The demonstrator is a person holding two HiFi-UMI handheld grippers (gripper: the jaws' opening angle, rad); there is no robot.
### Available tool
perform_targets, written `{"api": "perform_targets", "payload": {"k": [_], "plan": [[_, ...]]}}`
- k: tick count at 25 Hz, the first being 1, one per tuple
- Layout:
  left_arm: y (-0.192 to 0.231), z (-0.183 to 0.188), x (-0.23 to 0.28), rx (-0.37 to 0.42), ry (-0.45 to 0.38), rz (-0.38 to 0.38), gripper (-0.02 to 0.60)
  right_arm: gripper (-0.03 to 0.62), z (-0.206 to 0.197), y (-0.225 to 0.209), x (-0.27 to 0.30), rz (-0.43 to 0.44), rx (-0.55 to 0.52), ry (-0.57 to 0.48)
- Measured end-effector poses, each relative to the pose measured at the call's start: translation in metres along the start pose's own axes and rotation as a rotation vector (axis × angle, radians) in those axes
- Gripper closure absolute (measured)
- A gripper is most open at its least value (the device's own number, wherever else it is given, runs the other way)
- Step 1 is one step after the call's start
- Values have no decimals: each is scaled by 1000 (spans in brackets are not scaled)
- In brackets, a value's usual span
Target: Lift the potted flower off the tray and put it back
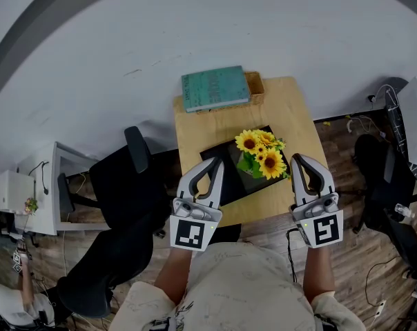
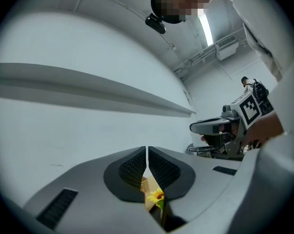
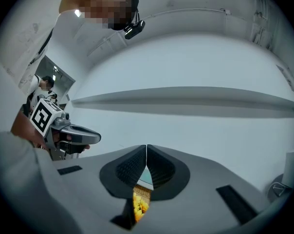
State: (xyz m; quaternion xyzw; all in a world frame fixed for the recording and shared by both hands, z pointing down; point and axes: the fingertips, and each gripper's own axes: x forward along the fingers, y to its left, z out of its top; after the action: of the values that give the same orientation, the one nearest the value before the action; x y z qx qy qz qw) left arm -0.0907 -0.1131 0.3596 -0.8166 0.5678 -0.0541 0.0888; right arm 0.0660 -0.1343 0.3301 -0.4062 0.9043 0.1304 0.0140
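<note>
Standing on the black tray (image 1: 229,174), the potted flower (image 1: 262,154) is where the task wants it at the end. That fits equally a pot waiting to be lifted and one already set back. Left tongs (image 1: 216,163) and right tongs (image 1: 299,159) hang on either side of it near the front edge of the desk (image 1: 195,126), both clenched pad to pad on nothing.

Should a lift come, the greatest danger, I judge, is a grab at the blooms. They spread wide and hide the dark pot, which barely stands out from the dark tray, so the pads could crush stems or miss the pot. The bouquet also looks top-heavy, and a one-sided squeeze could tip it or drag the tray toward the desk's edge.

The tray holds only the pot. At the far end a woven basket (image 1: 255,86) is partly covered by a teal book (image 1: 214,88); its contents are hidden.
</note>
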Motion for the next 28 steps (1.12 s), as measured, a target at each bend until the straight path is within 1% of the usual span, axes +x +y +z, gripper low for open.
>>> {"api": "perform_targets", "payload": {"k": [2,7,15,28], "plan": [[0,-2,1,-6,10,1,572,577,-3,1,1,1,0,13],[0,-4,0,-6,23,9,574,576,-5,3,1,8,-5,20],[1,-2,1,-9,14,12,572,576,-9,0,2,-8,-33,52],[-1,-3,1,-5,20,10,572,576,-12,-1,-1,-4,-14,62]]}}
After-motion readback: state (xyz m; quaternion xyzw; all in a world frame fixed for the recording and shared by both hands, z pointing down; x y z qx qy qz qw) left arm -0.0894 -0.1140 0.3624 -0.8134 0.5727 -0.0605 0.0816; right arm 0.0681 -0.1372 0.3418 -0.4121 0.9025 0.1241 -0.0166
